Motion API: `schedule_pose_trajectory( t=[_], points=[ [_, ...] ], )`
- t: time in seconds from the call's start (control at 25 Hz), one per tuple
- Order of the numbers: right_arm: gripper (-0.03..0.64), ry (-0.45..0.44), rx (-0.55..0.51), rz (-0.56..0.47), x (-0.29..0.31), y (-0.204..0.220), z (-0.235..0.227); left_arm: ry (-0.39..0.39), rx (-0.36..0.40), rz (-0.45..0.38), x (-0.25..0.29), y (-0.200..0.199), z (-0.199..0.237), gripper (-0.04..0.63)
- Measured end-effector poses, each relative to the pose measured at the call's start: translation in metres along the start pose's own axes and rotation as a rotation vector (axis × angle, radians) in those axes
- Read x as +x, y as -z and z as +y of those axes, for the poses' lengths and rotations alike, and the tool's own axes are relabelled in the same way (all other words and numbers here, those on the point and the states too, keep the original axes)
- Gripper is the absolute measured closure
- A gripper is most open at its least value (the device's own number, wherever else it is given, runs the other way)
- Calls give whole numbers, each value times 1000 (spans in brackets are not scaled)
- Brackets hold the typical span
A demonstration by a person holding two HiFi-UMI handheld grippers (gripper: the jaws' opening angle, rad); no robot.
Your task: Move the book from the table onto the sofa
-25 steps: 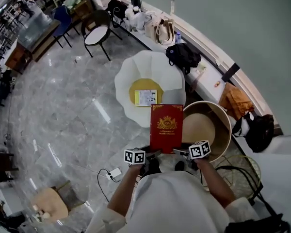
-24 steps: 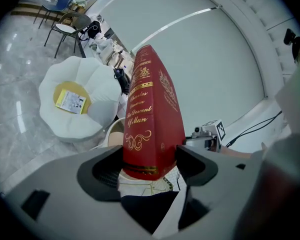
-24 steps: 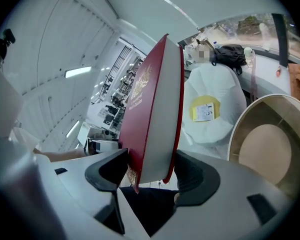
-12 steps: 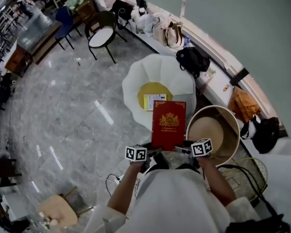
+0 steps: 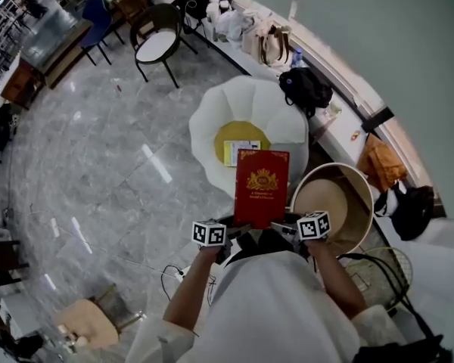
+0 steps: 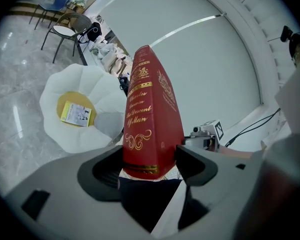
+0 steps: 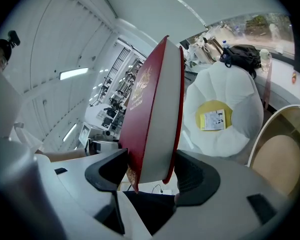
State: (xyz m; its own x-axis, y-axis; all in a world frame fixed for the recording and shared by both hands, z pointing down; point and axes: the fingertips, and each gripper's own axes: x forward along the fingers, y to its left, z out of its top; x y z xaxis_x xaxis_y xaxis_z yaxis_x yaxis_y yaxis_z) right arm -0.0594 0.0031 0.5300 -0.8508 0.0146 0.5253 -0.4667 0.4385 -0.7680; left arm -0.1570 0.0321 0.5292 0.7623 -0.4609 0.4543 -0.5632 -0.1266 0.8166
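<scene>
A red hardback book (image 5: 261,187) with gold lettering is held upright between both grippers, in front of my body. The left gripper (image 5: 231,237) is shut on its lower spine side (image 6: 150,114); the right gripper (image 5: 287,231) is shut on its lower page-edge side (image 7: 150,114). Just beyond the book lies the white flower-shaped sofa (image 5: 212,119), with a yellow cushion (image 5: 238,133) and a booklet (image 5: 237,151) in its middle. The round wooden table (image 5: 333,203) stands to the right of the book. In the left gripper view the sofa (image 6: 90,79) shows at the left; in the right gripper view the sofa (image 7: 240,94) shows at the right.
Bags (image 5: 306,89) line a curved ledge behind the sofa, with an orange bag (image 5: 374,161) further right. A black chair (image 5: 155,44) stands on the marble floor at the back. A power strip with cable (image 5: 174,272) and a wooden stool (image 5: 83,324) lie to my left, a wire basket (image 5: 378,274) to my right.
Both grippers have carried the book a little forward, so its top edge now overlaps the sofa's booklet. Both grips are unchanged.
</scene>
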Motion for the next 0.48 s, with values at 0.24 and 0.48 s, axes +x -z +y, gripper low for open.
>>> schedule_pose_trajectory(
  t=[0.24,0.48],
  points=[
    [310,11,-66,46,-2,-26,-18,1,-21,-8,20,-19,5,261],
    [310,-26,-56,58,-7,-55,-44,-10,-81,-64,43,-42,11,262]
  ],
)
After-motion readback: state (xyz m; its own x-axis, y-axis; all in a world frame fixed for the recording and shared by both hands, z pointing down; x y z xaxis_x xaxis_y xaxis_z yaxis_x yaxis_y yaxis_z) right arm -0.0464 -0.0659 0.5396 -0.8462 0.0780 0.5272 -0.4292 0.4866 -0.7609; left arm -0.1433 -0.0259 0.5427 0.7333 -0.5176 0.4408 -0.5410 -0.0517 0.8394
